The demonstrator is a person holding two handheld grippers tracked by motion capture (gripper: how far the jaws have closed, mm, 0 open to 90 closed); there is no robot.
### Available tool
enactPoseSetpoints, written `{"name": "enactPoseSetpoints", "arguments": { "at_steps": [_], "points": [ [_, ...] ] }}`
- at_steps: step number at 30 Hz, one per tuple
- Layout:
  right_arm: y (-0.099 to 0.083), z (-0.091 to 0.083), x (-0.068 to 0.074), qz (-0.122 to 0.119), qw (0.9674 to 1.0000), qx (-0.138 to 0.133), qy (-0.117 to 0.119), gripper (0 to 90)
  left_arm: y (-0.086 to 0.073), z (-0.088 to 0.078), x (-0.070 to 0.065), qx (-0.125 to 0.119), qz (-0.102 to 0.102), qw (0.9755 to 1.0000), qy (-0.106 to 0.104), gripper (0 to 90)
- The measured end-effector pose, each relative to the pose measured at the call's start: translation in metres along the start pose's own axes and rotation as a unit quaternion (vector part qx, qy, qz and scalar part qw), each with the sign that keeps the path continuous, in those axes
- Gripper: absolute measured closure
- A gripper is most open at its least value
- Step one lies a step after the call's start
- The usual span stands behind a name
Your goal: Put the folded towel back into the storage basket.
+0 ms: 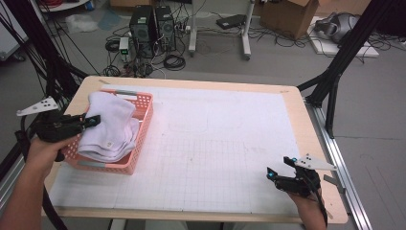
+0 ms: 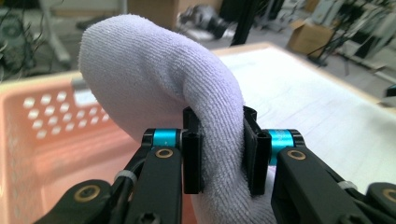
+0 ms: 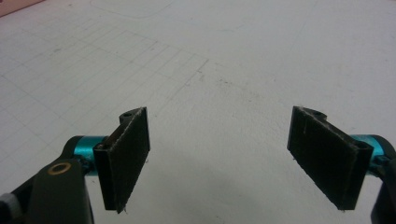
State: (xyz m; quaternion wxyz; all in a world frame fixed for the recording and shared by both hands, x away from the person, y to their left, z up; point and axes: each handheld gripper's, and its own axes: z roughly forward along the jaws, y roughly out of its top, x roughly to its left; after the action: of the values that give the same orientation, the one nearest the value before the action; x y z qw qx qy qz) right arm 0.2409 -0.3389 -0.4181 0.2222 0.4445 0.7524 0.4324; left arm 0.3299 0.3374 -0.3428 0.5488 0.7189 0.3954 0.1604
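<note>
Wooden tabletop [image 1: 306,115] under a white gridded sheet [image 1: 215,143] carries a pink basket [image 1: 143,120] at its left edge, heaped with white towels [image 1: 107,129], one fold pinched in the left claw [image 2: 219,154], while the right claw [image 1: 280,170] near the front right corner stands spread.

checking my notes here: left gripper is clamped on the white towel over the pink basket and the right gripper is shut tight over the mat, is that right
Not quite. The right gripper is open, not shut: the right gripper view shows its jaws spread wide apart with bare white mat between them. The rest holds: the left gripper is clamped on the white towel over the pink basket.
</note>
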Motion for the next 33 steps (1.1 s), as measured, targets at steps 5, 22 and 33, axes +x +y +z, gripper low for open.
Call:
{"name": "enactPoseSetpoints", "arguments": {
  "at_steps": [5,22,33],
  "points": [
    [0.0,0.001,0.001,0.0,1.0,0.003,0.0,20.1,-0.006,0.017,0.002,0.043,-0.004,0.9987,0.025,72.5],
    [0.0,0.002,0.004,-0.004,1.0,0.005,0.005,20.1,-0.01,0.03,0.012,0.129,-0.063,0.9712,0.19,47.8],
    [0.0,0.001,0.002,-0.005,1.0,0.002,0.002,20.1,0.002,0.01,-0.004,0.047,-0.04,0.976,0.209,38.8]
  ]
}}
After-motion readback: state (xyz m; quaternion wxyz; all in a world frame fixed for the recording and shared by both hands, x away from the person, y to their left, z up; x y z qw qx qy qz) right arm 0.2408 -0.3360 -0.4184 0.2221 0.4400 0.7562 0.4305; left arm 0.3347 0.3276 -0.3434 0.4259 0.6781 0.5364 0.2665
